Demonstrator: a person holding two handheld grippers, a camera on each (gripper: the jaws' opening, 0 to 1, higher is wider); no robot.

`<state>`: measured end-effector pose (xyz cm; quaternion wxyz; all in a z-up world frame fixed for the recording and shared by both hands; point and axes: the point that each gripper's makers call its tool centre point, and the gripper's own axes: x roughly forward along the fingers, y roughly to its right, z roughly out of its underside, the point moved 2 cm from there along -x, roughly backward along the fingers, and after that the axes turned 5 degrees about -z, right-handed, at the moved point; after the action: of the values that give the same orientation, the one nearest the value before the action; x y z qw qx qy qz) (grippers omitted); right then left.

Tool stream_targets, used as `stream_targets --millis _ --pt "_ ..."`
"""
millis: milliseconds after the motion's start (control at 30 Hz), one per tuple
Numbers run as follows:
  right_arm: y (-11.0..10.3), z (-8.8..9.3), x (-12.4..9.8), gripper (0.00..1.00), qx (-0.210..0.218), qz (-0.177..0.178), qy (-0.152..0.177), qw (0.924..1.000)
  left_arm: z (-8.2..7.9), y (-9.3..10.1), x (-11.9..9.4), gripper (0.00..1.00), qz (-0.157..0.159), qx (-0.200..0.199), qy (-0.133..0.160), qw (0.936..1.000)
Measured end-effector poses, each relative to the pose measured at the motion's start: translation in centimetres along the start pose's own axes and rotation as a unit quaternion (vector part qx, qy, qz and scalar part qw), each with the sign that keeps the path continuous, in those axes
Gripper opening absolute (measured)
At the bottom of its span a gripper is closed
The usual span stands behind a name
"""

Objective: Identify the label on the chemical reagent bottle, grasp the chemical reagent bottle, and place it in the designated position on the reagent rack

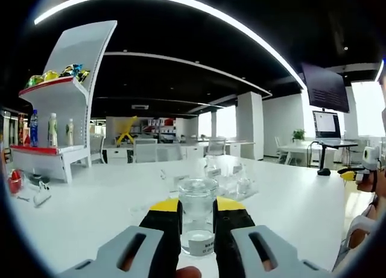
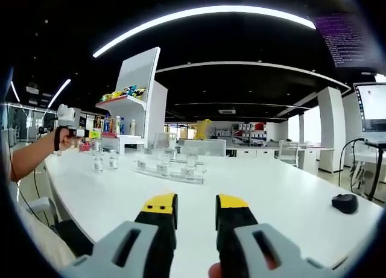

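In the left gripper view, a white display shelf (image 1: 63, 103) stands at the far left of the desk (image 1: 90, 211), and to its right the left hand-held gripper (image 1: 197, 208) holds a small clear bottle (image 1: 197, 214) between its yellow-tipped jaws, which press against the bottle's sides above a white label whose print is too small to read. Beyond the bottle stands a clear rack (image 1: 226, 178) of see-through pieces, presumably the reagent rack. In the right gripper view, a person's hand (image 2: 65, 136) holds the other gripper near the left edge, with the shelf (image 2: 136, 103) behind it; right of the shelf, two more bottles (image 2: 104, 162) stand on the desk (image 2: 271, 187) beside the long clear rack (image 2: 169, 166) with its small labels. Further right, the right hand-held gripper (image 2: 196, 207) hangs with a narrow gap and nothing between its jaws. The bottle looks like glass: light, stiff, smooth and breakable, so a firm, level grip around the body should suit it best.
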<state>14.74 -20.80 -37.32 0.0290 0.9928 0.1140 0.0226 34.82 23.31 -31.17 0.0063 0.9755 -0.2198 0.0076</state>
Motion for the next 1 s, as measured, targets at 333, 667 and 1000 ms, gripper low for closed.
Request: stream_targets --millis 333,667,1000 --pt "0.3 0.1 0.0 0.25 0.003 0.003 -0.002 1.0000 -1.1 -0.1 2.3 0.19 0.006 0.000 0.003 1.0000" --pt "0.9 0.3 0.1 0.25 0.007 0.006 -0.003 1.0000 -1.6 0.2 4.5 0.19 0.018 0.019 -0.005 0.9997" --pt "0.8 0.8 0.6 0.25 0.010 0.003 -0.008 0.9999 -1.8 0.2 6.3 0.19 0.023 0.019 -0.011 0.9995"
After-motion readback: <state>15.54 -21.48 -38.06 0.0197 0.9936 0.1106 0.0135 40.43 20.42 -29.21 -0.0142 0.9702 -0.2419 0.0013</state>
